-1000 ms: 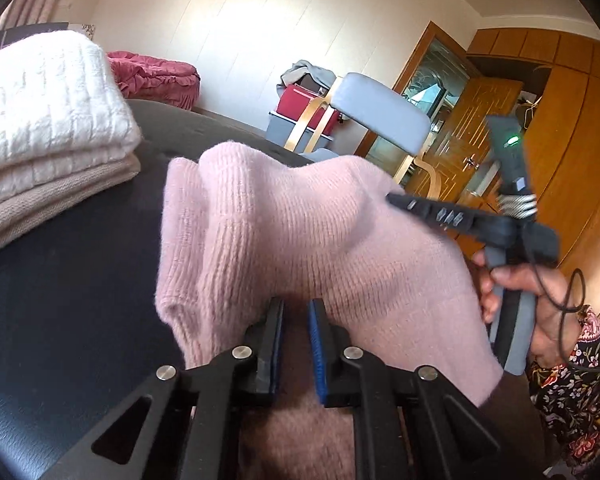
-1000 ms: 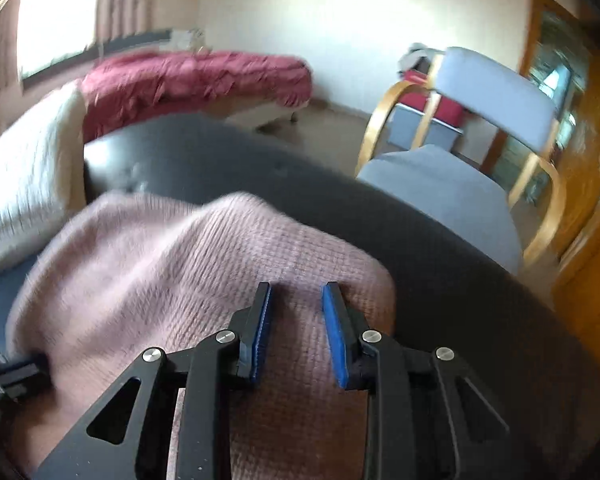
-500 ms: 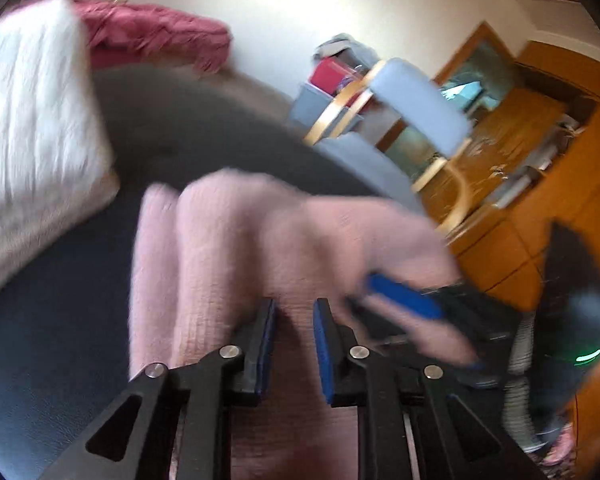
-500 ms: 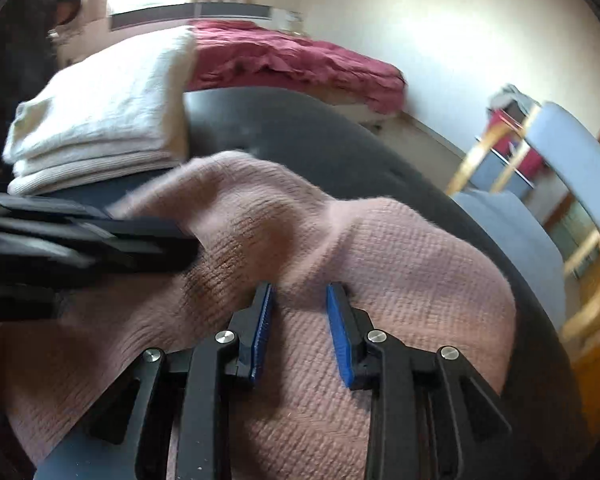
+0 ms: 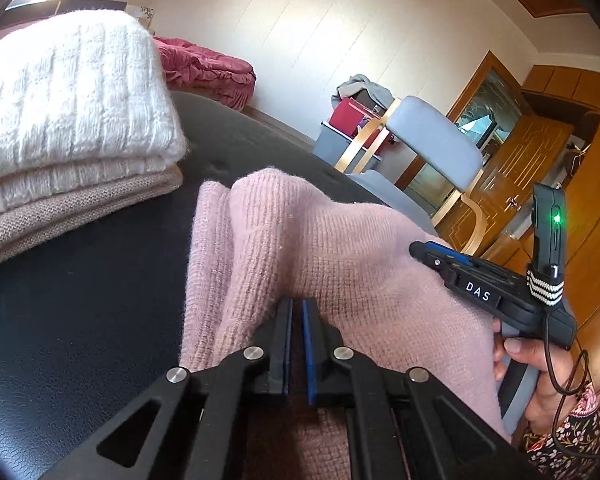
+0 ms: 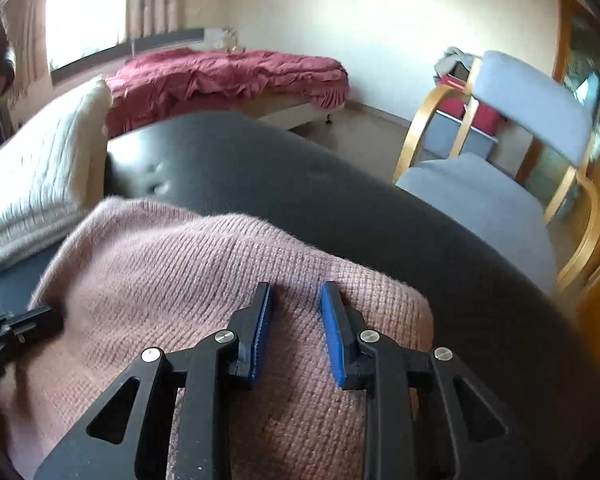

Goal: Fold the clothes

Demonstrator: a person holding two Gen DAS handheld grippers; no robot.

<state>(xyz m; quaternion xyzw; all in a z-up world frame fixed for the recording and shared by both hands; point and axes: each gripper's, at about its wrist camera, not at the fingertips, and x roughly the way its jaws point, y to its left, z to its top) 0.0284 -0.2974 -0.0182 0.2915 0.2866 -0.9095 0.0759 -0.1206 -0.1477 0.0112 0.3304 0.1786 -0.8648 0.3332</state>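
Note:
A pink knit sweater (image 5: pixel 332 256) lies bunched on the black padded surface (image 5: pixel 80 300); it also shows in the right wrist view (image 6: pixel 180 280). My left gripper (image 5: pixel 296 308) is shut on a fold of the sweater near its front edge. My right gripper (image 6: pixel 294 296) is open, its blue pads resting on top of the sweater; in the left wrist view it (image 5: pixel 416 249) touches the sweater's right side, held by a hand (image 5: pixel 540 368).
A stack of folded white and beige knitwear (image 5: pixel 60 128) sits at the left on the black surface. A grey chair with wooden arms (image 6: pixel 512 152) stands beyond the surface's far edge. A red-covered bed (image 6: pixel 228 76) is farther back.
The left gripper has closed tighter on the sweater fold. The right gripper swung left across the sweater, then back to its right side, and stays open.

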